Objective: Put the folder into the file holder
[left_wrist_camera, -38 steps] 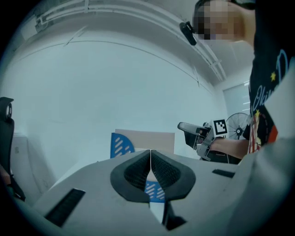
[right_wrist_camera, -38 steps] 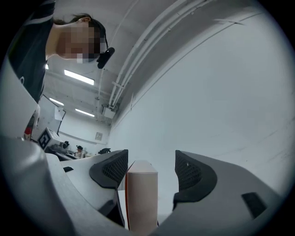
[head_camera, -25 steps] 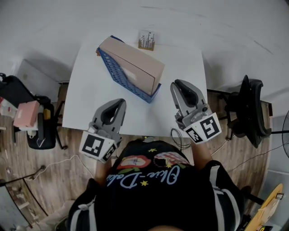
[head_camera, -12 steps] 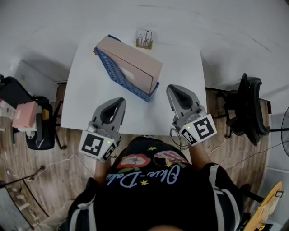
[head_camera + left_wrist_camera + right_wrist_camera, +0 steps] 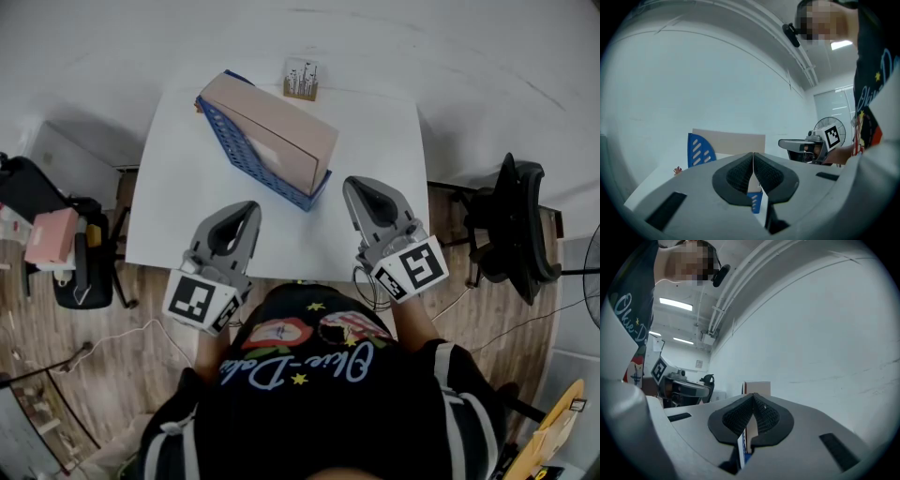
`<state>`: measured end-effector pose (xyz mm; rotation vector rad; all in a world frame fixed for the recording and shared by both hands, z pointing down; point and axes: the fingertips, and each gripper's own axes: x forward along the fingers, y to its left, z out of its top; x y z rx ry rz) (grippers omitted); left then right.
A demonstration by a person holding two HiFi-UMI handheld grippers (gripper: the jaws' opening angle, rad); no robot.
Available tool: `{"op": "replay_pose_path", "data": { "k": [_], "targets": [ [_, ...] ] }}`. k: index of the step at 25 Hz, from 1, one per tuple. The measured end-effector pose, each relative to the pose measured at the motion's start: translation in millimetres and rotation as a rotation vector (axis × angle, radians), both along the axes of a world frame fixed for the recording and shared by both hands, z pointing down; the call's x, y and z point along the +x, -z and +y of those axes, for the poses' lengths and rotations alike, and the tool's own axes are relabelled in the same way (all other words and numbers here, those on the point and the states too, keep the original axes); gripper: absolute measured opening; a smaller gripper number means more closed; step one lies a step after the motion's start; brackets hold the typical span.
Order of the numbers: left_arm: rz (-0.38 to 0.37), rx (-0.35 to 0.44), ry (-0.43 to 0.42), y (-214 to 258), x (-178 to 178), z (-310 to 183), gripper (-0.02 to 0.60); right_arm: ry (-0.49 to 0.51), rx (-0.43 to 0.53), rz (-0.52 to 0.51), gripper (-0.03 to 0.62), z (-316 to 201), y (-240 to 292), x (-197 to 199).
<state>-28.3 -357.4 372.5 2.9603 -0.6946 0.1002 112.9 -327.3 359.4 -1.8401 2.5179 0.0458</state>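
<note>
Right gripper (image 5: 368,194) sank a little, jaws together on nothing, beside the left gripper (image 5: 242,217), likewise closed and empty.
Folder (image 5: 281,127) stood inside the blue file holder (image 5: 246,155) at eleven o'clock on the table (image 5: 375,131); placing seemed done, leaving only a withdrawal.

Office-like workroom, plainly furnished

A white table (image 5: 375,150) stands against a bare white wall (image 5: 693,84) and bears a blue file holder (image 5: 253,155). Right of the table is a black office chair (image 5: 514,230), and left of it a pink box (image 5: 52,234) sits on dark furniture. The wood-plank floor (image 5: 56,375) below the table carries loose cables (image 5: 122,337), with strip lights (image 5: 675,304) overhead.
</note>
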Motion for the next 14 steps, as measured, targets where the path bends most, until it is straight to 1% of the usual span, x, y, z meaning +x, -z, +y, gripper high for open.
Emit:
{"op": "replay_pose_path", "data": {
  "k": [14],
  "targets": [
    [-0.01, -0.002, 0.006, 0.4, 0.3, -0.2, 0.005, 0.008, -0.006, 0.007, -0.001, -1.6, -0.5, 1.2]
  ]
}}
